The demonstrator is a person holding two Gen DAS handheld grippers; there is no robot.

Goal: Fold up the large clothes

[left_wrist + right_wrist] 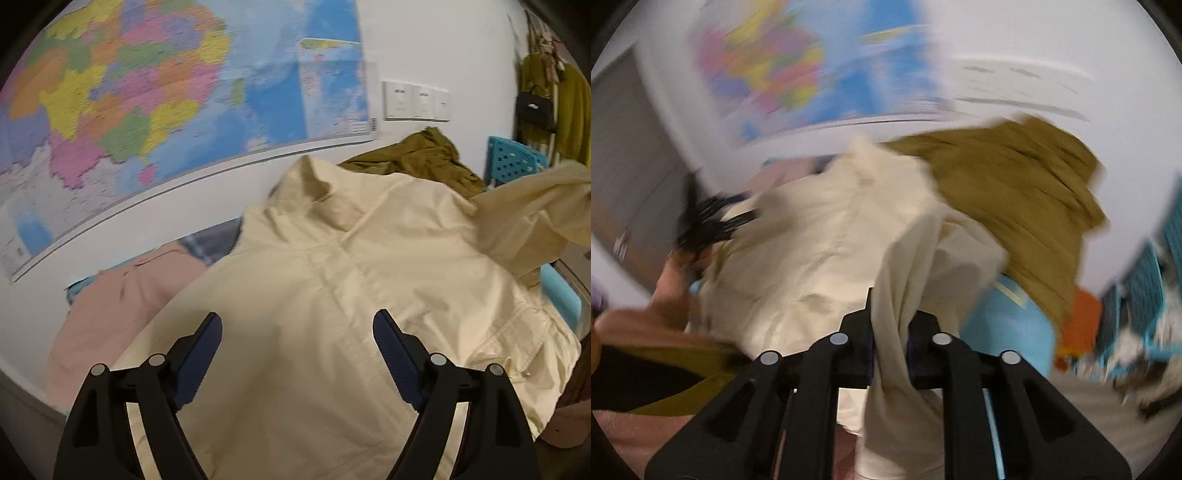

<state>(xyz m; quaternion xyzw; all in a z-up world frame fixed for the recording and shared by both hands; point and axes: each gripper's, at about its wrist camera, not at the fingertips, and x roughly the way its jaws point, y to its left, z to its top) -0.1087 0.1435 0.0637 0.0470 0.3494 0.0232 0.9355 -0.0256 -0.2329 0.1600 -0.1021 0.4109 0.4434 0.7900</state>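
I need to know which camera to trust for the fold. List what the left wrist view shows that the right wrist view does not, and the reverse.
Left wrist only: the left gripper open above the cream jacket, wall switches, clothes hanging on the wall, a pink garment.

Right wrist only: the right gripper shut on a bunched cream sleeve, an orange item.

Both: the cream jacket, olive garment, wall map.

The supporting surface is almost fully covered; only a light blue surface (559, 291) shows at the right edge. On it lie a cream jacket (332, 295), a pink garment (122, 299) and an olive garment (417, 155).
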